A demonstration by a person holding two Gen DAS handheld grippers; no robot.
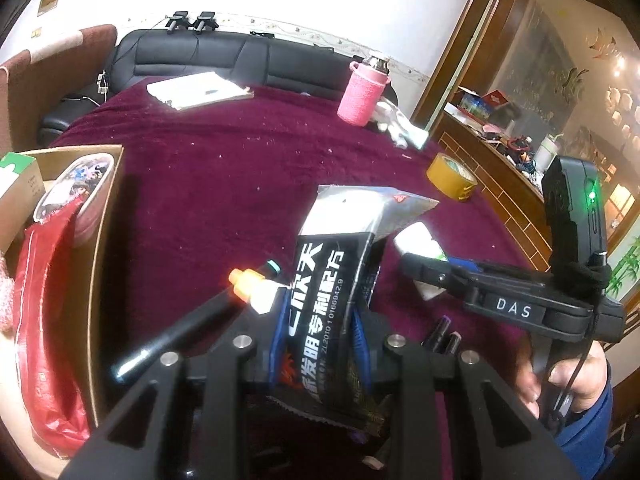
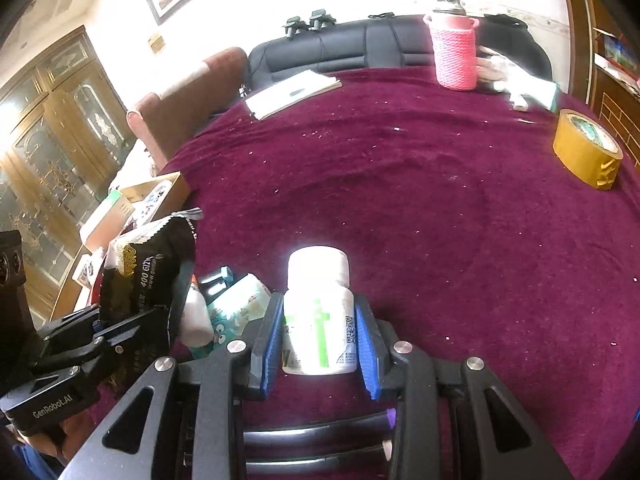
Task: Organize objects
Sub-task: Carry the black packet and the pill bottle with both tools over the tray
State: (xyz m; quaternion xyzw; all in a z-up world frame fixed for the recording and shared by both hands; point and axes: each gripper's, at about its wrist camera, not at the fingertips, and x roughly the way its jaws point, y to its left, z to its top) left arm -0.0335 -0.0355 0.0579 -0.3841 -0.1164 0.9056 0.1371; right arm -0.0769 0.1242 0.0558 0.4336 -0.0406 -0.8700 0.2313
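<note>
My left gripper (image 1: pixel 320 320) is shut on a black foil snack packet (image 1: pixel 332 292) with white Chinese print, held upright above the maroon tablecloth (image 1: pixel 224 184). The packet also shows in the right wrist view (image 2: pixel 144 276). My right gripper (image 2: pixel 320 332) is shut on a white pill bottle (image 2: pixel 318 320) with a green cross label. In the left wrist view the bottle (image 1: pixel 420 240) sits behind the packet. A cardboard box (image 1: pixel 100 248) at the left holds a red bag (image 1: pixel 44 320), a round tin (image 1: pixel 76 184) and a small carton.
A black pen with orange cap (image 1: pixel 192 320), a small white bottle (image 2: pixel 196 316) and a teal printed pack (image 2: pixel 236 308) lie near the grippers. Yellow tape roll (image 2: pixel 586 152), pink knit-sleeved flask (image 2: pixel 456 52), notebook (image 2: pixel 292 92) and white items (image 2: pixel 520 80) sit farther off. Sofa behind.
</note>
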